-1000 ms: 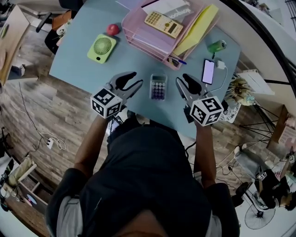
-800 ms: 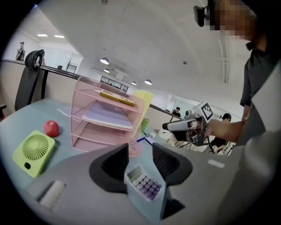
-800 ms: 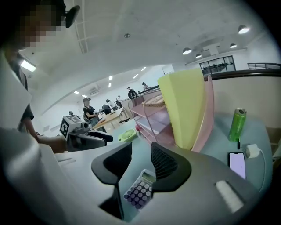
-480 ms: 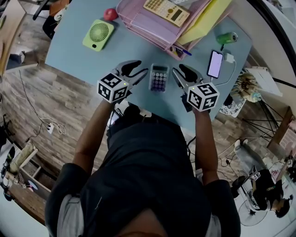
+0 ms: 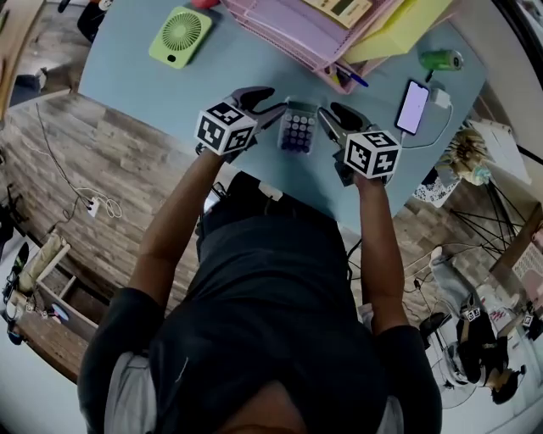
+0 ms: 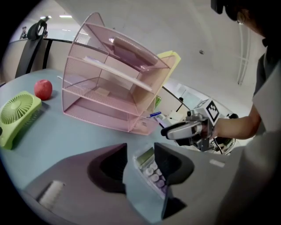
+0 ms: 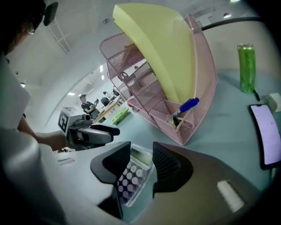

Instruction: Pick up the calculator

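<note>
A small grey calculator (image 5: 297, 127) with purple keys lies flat on the pale blue table (image 5: 153, 93) near its front edge. My left gripper (image 5: 267, 103) is at the calculator's left side and my right gripper (image 5: 327, 119) at its right side. Both are open. In the left gripper view the calculator (image 6: 151, 169) shows in the gap of my left gripper (image 6: 140, 158), close to the right jaw. In the right gripper view the calculator (image 7: 131, 176) fills the gap of my right gripper (image 7: 141, 160), with its far half hidden by the jaws.
A pink mesh desk tray (image 5: 297, 25) with a yellow folder (image 5: 407, 25) stands just behind the calculator. A green fan (image 5: 180, 34) is at the back left. A phone (image 5: 413, 106) on a cable and a green bottle (image 5: 441, 59) are to the right. A red apple (image 6: 43, 88) lies near the fan.
Both grippers have moved forward and inward, from well apart on either side of the calculator to right against its sides. The calculator has stayed in place on the table.
</note>
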### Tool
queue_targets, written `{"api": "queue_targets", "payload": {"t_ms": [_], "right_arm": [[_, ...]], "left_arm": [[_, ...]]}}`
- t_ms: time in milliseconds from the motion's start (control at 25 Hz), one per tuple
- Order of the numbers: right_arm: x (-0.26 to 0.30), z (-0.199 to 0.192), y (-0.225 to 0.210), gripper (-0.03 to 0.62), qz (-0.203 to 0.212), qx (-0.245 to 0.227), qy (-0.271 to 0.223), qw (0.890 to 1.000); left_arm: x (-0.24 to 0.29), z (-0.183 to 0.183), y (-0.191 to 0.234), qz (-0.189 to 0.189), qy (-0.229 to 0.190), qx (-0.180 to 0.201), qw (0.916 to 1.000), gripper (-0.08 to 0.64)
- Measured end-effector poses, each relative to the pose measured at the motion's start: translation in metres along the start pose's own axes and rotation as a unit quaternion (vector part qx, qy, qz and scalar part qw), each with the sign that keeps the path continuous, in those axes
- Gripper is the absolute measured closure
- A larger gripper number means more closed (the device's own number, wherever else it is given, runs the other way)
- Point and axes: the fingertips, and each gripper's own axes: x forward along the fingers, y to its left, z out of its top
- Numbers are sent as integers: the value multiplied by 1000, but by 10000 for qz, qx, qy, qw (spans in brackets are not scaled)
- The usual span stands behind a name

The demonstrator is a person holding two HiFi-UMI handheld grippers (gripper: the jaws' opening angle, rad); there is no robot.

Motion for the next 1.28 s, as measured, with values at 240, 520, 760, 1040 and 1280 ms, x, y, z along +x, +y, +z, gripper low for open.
{"api": "queue_targets", "payload": {"t_ms": [240, 520, 760, 1040, 1280], "right_arm": [[22, -20, -11, 454, 35, 108, 290, 9995], [43, -31, -18, 454, 132, 102, 547, 9984], [59, -40, -19, 454, 209, 205, 694, 9972], [58, -37, -13, 466, 159, 239, 629, 9976], [42, -20, 17, 466, 37, -337, 384, 9987]], "left_arm": [[22, -18, 11, -5, 246, -186, 9995, 353], [41, -28, 16, -167, 531, -233, 9982, 353], [56, -38, 17, -234, 805, -182, 9963, 353], [58, -39, 13, -225, 1036, -56, 9943, 360], [30, -21, -2, 63, 699, 424, 9966, 361]]}}
